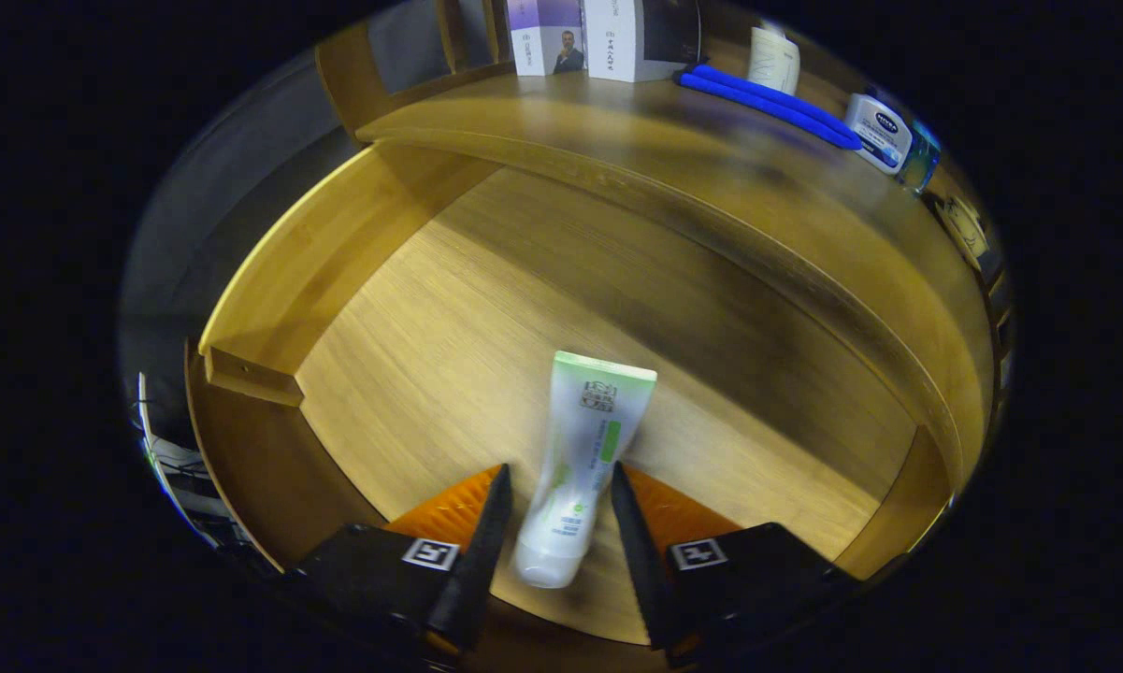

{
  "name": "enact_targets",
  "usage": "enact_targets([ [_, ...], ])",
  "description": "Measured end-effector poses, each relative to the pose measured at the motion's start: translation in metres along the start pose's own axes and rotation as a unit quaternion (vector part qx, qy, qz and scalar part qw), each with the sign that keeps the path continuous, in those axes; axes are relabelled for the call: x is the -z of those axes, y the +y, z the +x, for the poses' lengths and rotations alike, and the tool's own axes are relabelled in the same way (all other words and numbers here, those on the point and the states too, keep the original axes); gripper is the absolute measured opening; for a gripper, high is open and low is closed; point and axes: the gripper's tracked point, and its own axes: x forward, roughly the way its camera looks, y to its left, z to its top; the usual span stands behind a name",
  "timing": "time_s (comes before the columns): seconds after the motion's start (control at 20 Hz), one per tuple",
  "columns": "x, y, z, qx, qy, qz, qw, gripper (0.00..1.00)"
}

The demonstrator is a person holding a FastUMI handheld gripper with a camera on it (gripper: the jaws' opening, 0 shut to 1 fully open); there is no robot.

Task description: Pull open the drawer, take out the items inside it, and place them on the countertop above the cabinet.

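The wooden drawer (271,280) stands pulled open below me. A white tube with green markings (584,439) lies on the drawer floor, its cap end towards me and its flat crimped end pointing away. My gripper (559,469) is open, one finger on either side of the tube's lower half. The right finger sits close against the tube, while a small gap shows on the left side. Beyond the drawer, the cabinet's wooden countertop (617,131) runs across.
On the countertop stand two white boxes (580,37) at the back. To their right lie a blue elongated item (767,103), a small white package (774,58) and a white and blue container (881,131). The drawer's walls rise on all sides.
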Motion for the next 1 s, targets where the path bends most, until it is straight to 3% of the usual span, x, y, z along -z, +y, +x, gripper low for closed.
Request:
enact_targets([
  [0.2, 0.004, 0.0, 0.008, -0.012, -0.001, -0.012, 1.0, 0.36],
  [0.3, 0.0, 0.006, 0.001, -0.023, -0.014, 0.002, 1.0, 0.36],
  [0.4, -0.007, -0.006, 0.001, -0.01, -0.032, 0.003, 0.999, 0.21],
  [0.55, -0.01, -0.009, -0.005, -0.004, -0.047, -0.009, 0.999, 0.21],
  [1.0, -0.03, 0.021, -0.06, -0.049, -0.125, -0.034, 0.99, 0.21],
])
